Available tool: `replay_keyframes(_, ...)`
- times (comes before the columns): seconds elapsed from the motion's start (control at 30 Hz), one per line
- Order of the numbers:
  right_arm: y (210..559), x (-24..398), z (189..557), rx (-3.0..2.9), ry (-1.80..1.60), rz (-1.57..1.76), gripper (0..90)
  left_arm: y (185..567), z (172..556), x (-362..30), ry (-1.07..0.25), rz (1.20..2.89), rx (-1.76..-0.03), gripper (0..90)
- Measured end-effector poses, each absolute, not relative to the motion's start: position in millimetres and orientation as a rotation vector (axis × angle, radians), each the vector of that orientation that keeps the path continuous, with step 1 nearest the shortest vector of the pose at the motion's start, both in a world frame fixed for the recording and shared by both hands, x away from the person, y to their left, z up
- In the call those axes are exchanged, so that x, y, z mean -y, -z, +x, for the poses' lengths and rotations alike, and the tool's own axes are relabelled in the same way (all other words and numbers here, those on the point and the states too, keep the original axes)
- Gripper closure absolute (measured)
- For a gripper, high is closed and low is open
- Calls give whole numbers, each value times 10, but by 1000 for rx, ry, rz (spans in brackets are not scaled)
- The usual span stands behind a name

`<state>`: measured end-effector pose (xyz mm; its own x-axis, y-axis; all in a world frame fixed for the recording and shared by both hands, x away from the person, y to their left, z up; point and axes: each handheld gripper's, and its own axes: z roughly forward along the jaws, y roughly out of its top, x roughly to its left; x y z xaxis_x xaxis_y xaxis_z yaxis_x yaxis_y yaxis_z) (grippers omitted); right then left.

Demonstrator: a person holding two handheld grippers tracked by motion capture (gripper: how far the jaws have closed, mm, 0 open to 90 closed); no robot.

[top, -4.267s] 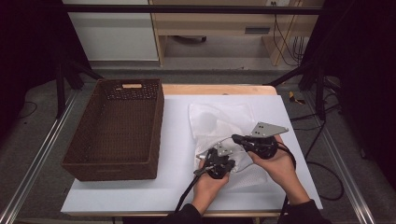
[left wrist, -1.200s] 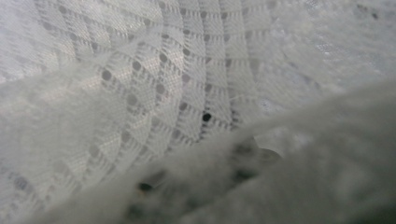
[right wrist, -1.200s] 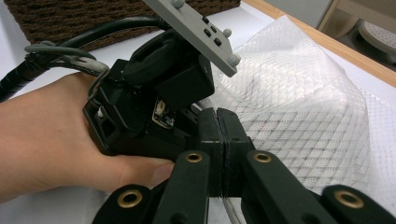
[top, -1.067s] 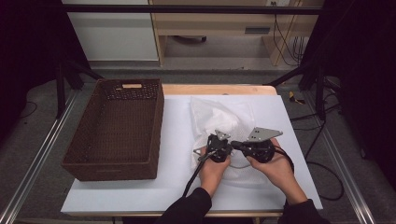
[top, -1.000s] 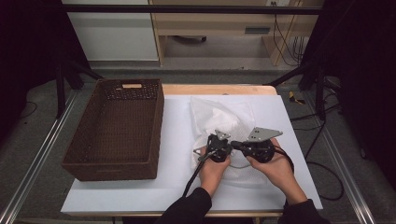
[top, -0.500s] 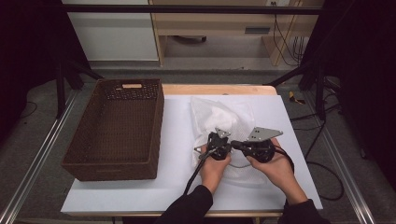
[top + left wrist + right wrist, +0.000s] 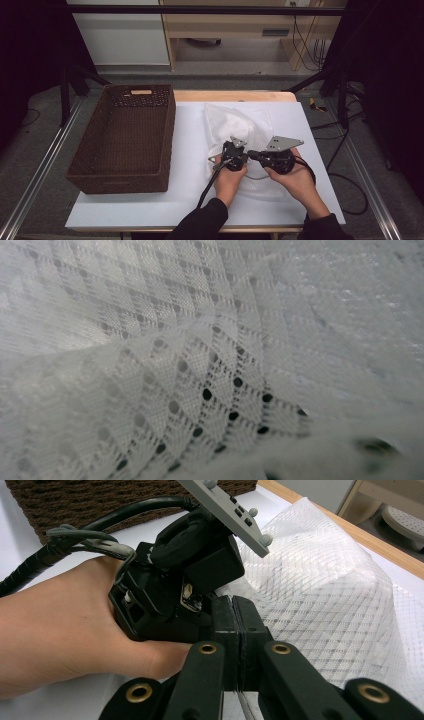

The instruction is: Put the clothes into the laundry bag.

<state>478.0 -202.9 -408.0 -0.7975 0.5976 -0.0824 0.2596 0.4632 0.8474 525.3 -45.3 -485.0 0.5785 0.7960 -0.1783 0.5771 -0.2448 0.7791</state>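
The mesh bag (image 7: 240,127) stretches away from the person, its near end pinched in both closed grippers, left gripper (image 7: 231,159) and right gripper (image 7: 251,155) side by side.

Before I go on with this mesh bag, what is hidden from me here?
- Left claw tips, high view: its own body covers them.
- Left gripper view: blurred white mesh bag against the lens.
- Right claw, its own view: what its pressed-together jaws pinch is hidden.
- Bag's near edge, high view: hands cover it.
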Motion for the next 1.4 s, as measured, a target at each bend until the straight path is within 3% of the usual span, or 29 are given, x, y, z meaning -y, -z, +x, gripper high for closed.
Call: replay_keyframes(1.4,4059,2045,4721,-2340,-1264,712,899,4553,4535,2,-281,1933,-964,900)
